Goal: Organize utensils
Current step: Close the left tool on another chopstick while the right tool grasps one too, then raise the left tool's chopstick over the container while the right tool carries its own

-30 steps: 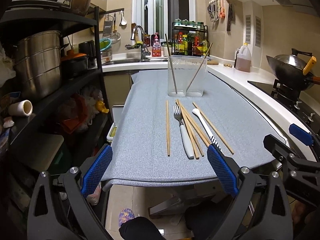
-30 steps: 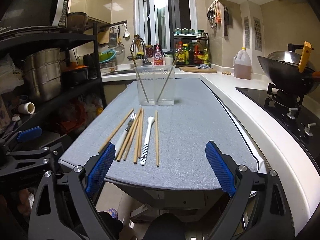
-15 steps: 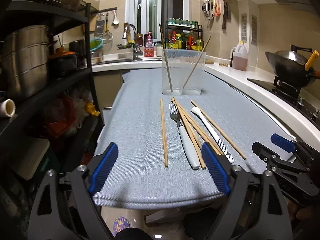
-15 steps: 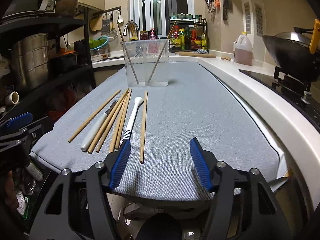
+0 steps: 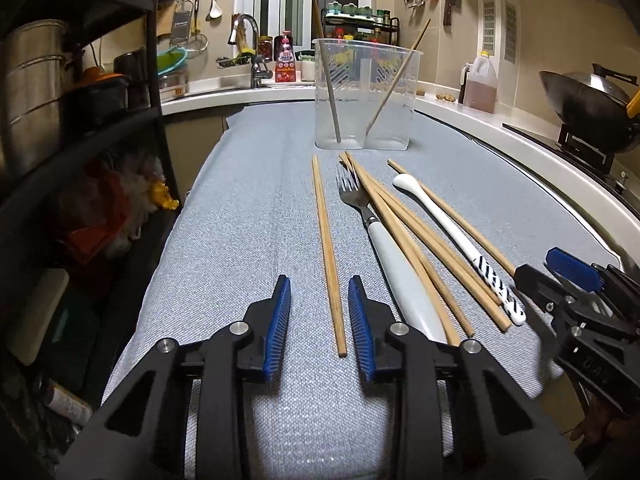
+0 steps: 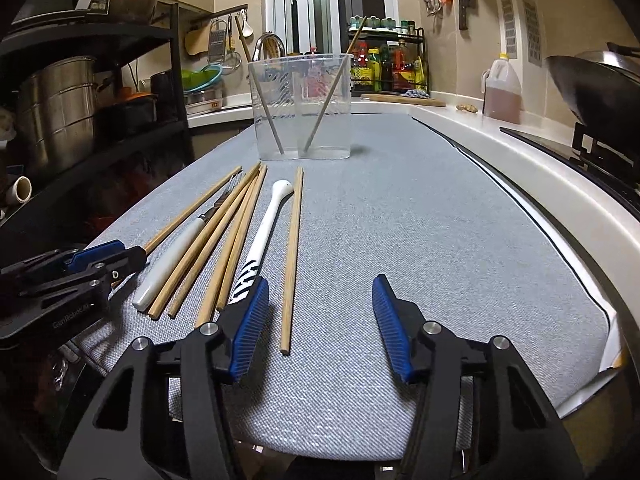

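On the grey cloth (image 5: pixel 248 200) lie several wooden chopsticks, a white-handled fork (image 5: pixel 384 248) and a white spoon (image 5: pixel 452 232) with a striped handle. My left gripper (image 5: pixel 320 312) is low over the cloth and its jaws are closing. The near end of the leftmost chopstick (image 5: pixel 328 248) lies between the pads, untouched. My right gripper (image 6: pixel 320 316) is closing too, wider, with the rightmost chopstick (image 6: pixel 292 256) between its pads, close to the left pad (image 6: pixel 250 320). A clear two-compartment holder (image 5: pixel 368 92) stands beyond, with one chopstick in each side.
A black rack with steel pots (image 5: pixel 36 92) runs along the left edge of the table. A white counter curves along the right, with an oil jug (image 5: pixel 480 84) and a wok (image 5: pixel 592 100) on the stove. The sink (image 5: pixel 248 52) lies behind the holder.
Both grippers came forward and down onto the near end of the cloth. Their jaws narrowed, the left far more, and each now has one chopstick end between its pads.
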Motion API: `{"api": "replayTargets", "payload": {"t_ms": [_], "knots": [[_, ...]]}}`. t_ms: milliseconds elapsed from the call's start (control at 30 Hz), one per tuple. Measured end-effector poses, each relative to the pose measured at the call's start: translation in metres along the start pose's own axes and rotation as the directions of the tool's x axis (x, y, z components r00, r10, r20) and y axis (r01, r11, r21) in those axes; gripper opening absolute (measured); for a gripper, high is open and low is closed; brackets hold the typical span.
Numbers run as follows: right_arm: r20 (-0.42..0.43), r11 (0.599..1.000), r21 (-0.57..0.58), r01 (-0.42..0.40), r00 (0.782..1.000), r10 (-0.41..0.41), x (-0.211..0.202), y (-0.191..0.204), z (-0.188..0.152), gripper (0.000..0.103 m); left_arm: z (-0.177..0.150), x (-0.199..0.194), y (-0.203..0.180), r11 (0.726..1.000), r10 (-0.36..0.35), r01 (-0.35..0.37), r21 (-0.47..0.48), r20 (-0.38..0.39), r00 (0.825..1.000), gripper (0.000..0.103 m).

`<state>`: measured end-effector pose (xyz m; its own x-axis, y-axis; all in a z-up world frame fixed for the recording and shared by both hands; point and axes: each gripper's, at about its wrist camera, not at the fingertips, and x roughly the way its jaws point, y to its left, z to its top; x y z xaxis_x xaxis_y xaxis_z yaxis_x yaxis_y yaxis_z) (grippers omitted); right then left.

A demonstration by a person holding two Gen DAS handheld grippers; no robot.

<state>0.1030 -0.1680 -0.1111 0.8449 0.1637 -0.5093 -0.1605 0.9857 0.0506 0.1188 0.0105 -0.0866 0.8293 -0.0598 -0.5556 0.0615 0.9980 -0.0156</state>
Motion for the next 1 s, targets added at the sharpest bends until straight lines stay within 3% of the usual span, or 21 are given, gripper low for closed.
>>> {"api": "replayTargets", "payload": {"t_ms": [133, 333, 433, 467, 633, 1000], "knots": [[0.059, 0.999, -0.033, -0.001, 0.998, 0.003, 0.001, 0.006, -0.008, 0.044, -0.005, 0.0, -0.002, 1.0, 0.003, -0.004, 0.007, 0.037, 0.999, 0.03], [0.125, 0.998, -0.062, -0.028, 0.991, 0.036, -0.004, 0.014, -0.018, 0.016, -0.009, -0.001, -0.002, 1.0, 0.007, -0.007, 0.005, 0.076, 0.997, 0.029], [0.122, 0.997, -0.05, -0.055, 0.991, 0.06, -0.004, 0.015, -0.017, 0.007, -0.009, -0.001, 0.001, 1.0, -0.009, 0.009, 0.001, 0.077, 0.997, 0.013], [0.117, 0.997, -0.048, -0.063, 0.991, 0.068, -0.004, 0.015, -0.016, 0.006, -0.008, 0.0, 0.002, 1.0, -0.016, 0.016, 0.0, 0.073, 0.997, 0.006], [0.051, 0.996, -0.026, -0.084, 0.995, 0.085, -0.004, 0.011, -0.004, 0.005, 0.002, -0.001, 0.007, 0.999, -0.046, 0.046, -0.018, 0.015, 0.999, 0.006], [0.15, 0.998, -0.026, -0.065, 0.986, 0.068, -0.05, 0.002, 0.019, 0.005, 0.026, -0.049, 0.013, 0.998, -0.052, 0.054, -0.012, 0.127, 0.99, 0.006]]}}
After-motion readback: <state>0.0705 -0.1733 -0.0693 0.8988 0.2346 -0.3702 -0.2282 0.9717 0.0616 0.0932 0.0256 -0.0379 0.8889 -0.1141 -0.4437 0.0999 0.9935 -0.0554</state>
